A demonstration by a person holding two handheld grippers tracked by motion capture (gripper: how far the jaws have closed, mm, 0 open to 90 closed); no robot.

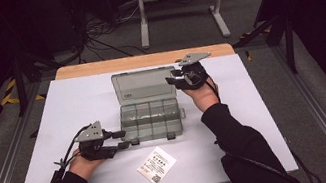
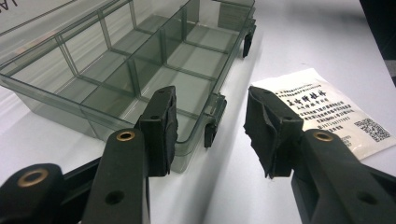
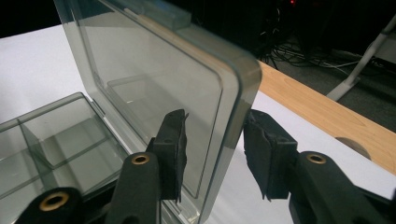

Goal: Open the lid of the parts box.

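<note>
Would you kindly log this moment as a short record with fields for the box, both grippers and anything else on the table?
box: clear compartment box, compartments look empty
lid: lid raised, its edge between the right gripper's jaws
right gripper: right gripper, pads apart from the lid
left gripper: left gripper open at the box's near corner by a latch
other: printed packet on the white table

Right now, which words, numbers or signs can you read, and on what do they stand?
White packet: lines of dark print, too small and blurred to read.
The same white packet: a QR code at one corner.
Organizer box: no readable text; dark marks past its far side are cut off.
</note>
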